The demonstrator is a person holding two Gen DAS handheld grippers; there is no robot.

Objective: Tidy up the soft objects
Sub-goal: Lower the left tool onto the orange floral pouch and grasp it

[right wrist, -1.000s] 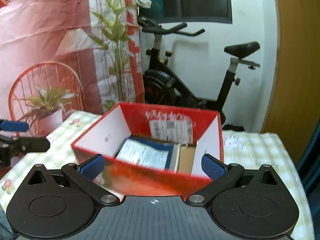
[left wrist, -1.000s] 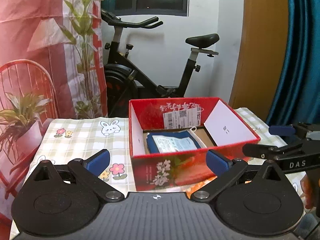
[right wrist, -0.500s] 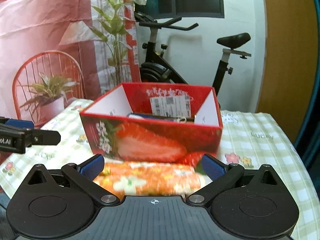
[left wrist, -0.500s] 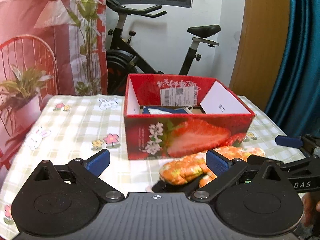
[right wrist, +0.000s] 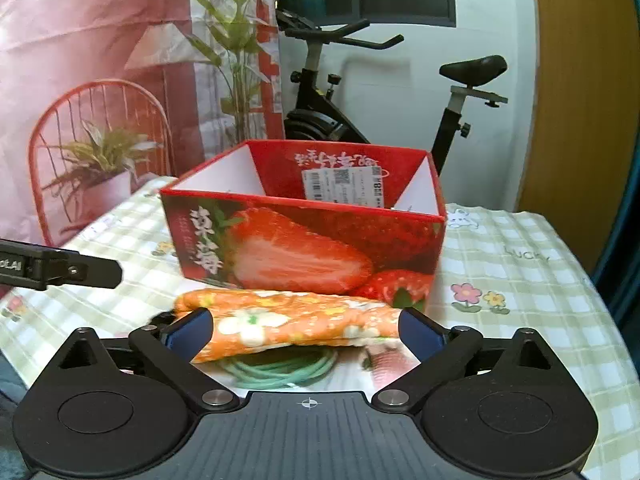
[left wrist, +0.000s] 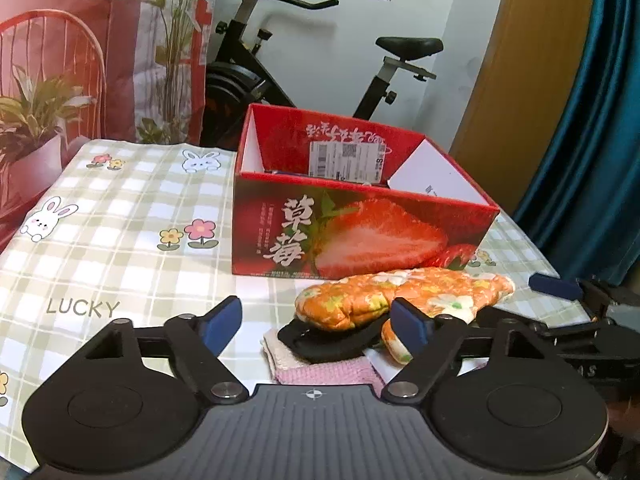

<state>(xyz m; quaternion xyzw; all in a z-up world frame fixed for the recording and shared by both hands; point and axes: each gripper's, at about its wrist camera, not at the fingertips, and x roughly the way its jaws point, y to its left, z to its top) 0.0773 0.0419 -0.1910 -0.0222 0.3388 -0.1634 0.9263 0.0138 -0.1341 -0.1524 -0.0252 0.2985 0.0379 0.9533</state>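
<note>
1. Nearest you, your left gripper (left wrist: 316, 322) has jaws that have just been closing; they stand apart, gripping nothing, with the end of the orange floral padded oven mitt (left wrist: 404, 294) and a black soft item (left wrist: 320, 340) between them, a pink knitted cloth (left wrist: 324, 372) underneath.
2. Your right gripper (right wrist: 306, 330) has narrowed slightly too but stays released, its blue pads (right wrist: 190, 330) flanking the mitt (right wrist: 288, 320) without pressing it.
3. Both grippers tilt down toward the pile, coming in from opposite sides.
4. Only the right view shows the coiled green cord (right wrist: 280, 370) under the mitt; only the left shows the black and pink pieces.
5. Just behind the pile stands the open red strawberry-printed cardboard box (left wrist: 360, 232).
6. The green checked tablecloth (left wrist: 120, 220) lies bare left of the box.
7. Farthest back is a black exercise bike (right wrist: 360, 92).
</note>
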